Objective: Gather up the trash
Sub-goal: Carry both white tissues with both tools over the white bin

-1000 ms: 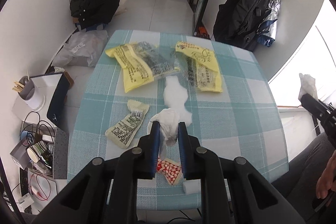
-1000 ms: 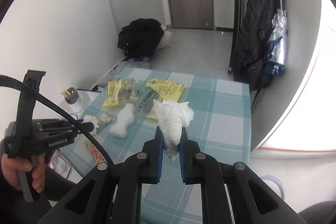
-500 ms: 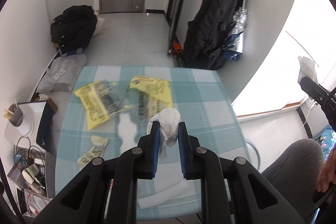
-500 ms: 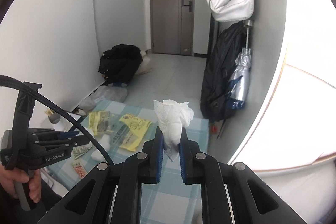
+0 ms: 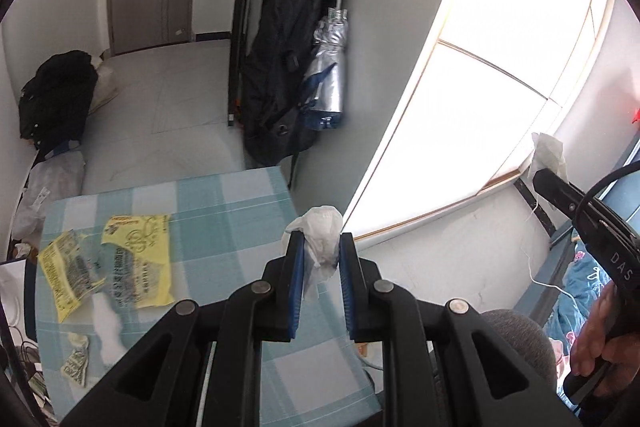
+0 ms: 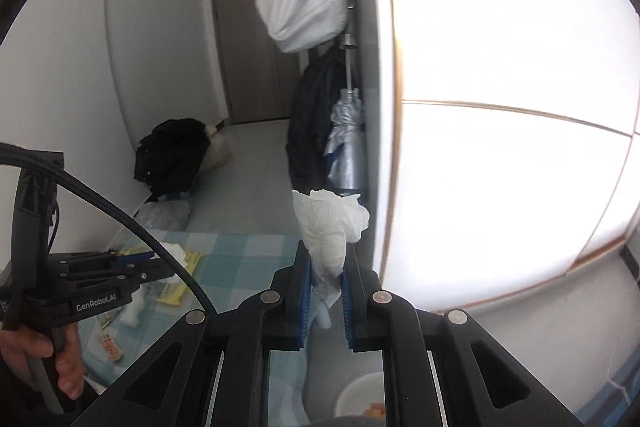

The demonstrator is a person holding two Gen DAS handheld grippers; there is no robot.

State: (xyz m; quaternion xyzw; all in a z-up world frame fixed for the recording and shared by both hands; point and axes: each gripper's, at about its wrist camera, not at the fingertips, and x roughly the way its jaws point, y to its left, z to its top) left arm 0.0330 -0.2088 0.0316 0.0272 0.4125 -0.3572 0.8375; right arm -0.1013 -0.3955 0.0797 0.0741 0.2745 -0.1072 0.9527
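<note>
Both tongs are clamped: left gripper point(image 5: 319, 259) on a crumpled white tissue point(image 5: 318, 233), right gripper point(image 6: 325, 277) on another white tissue wad point(image 6: 326, 227). A pale round bin point(image 6: 360, 397) shows at the right-wrist frame's bottom centre, directly beneath the right gripper, the nearer one.

Black two-finger left gripper point(image 5: 319, 259) with blue pads clamps a crumpled white paper tissue point(image 5: 318, 241) above a table covered in a blue-and-white checked cloth point(image 5: 224, 227). On the cloth lie two yellow printed plastic wrappers point(image 5: 136, 259) and a small torn printed wrapper point(image 5: 75, 371). At far right, a hand point(image 5: 600, 339) grips the black right gripper point(image 5: 538, 179), closed on another white tissue point(image 5: 548, 155). A black backpack point(image 5: 280, 67) hangs beside a bright window point(image 5: 500, 59).
</note>
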